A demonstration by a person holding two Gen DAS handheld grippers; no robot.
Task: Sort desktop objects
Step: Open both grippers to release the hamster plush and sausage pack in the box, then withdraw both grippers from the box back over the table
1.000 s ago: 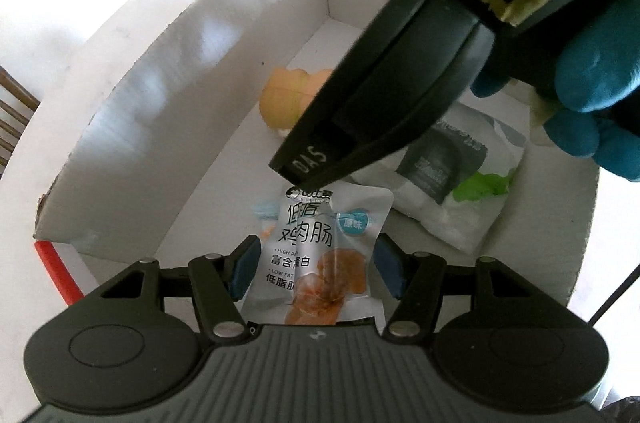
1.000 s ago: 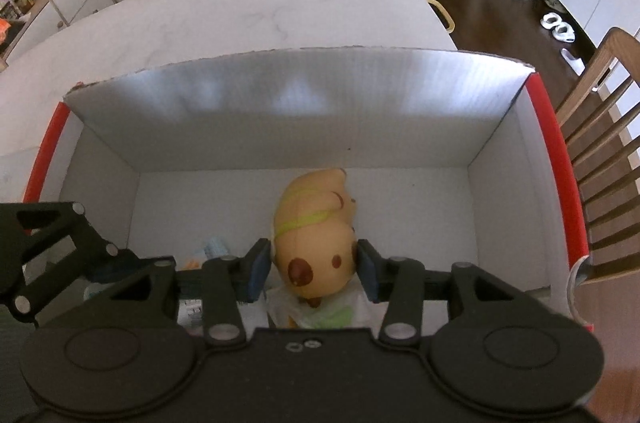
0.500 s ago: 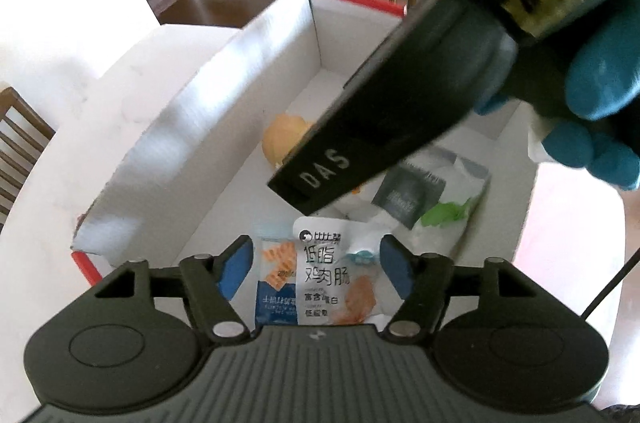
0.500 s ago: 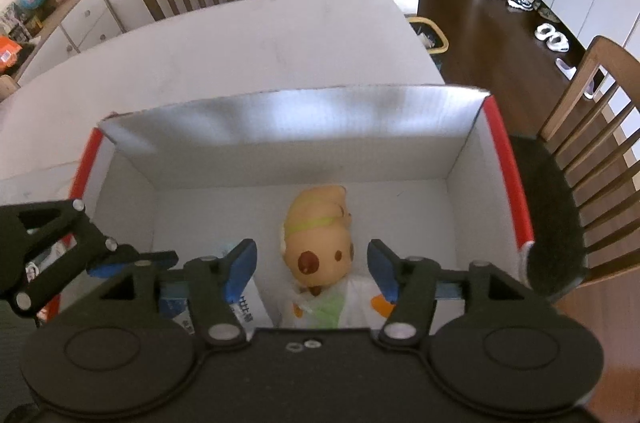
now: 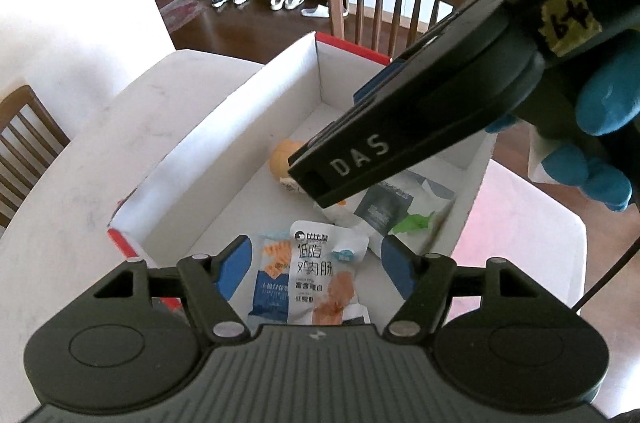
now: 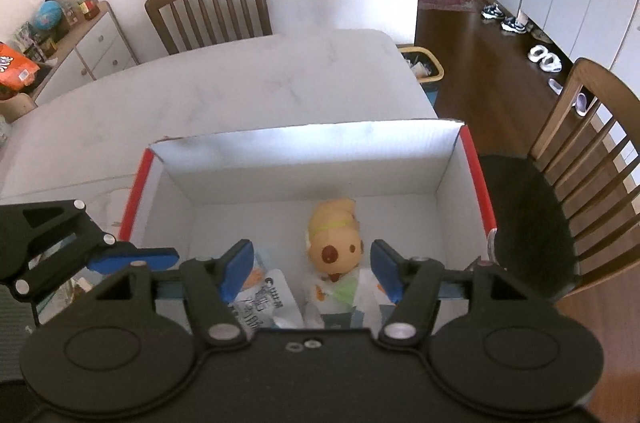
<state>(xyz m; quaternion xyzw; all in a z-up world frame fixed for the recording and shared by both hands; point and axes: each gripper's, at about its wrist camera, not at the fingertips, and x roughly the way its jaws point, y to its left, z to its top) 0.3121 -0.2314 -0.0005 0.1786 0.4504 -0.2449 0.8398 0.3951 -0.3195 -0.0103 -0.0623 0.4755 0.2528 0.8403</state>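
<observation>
A white cardboard box with red edges [image 5: 224, 127] stands on the white table; it also shows in the right wrist view [image 6: 304, 159]. Inside lie a yellow duck toy [image 6: 334, 241], a white chicken-sausage packet [image 5: 326, 275], a blue snack packet [image 5: 274, 279] and a white-grey pouch with green print [image 5: 394, 211]. My left gripper [image 5: 314, 267] is open and empty above the packets. My right gripper [image 6: 312, 267] is open and empty above the duck toy; its body [image 5: 420, 135] crosses the left wrist view, hiding part of the duck [image 5: 286, 159].
Wooden chairs stand around the table [image 6: 208, 3] [image 6: 580, 159] [image 5: 24, 139]. The marble tabletop [image 6: 224, 95] stretches beyond the box. A low cabinet with clutter [image 6: 60, 39] is at the far left. A small bin [image 6: 424, 67] sits on the floor.
Both grippers have let go, opened wide and risen up and back from the box. The duck toy and the chicken-sausage packet now lie free inside the box.
</observation>
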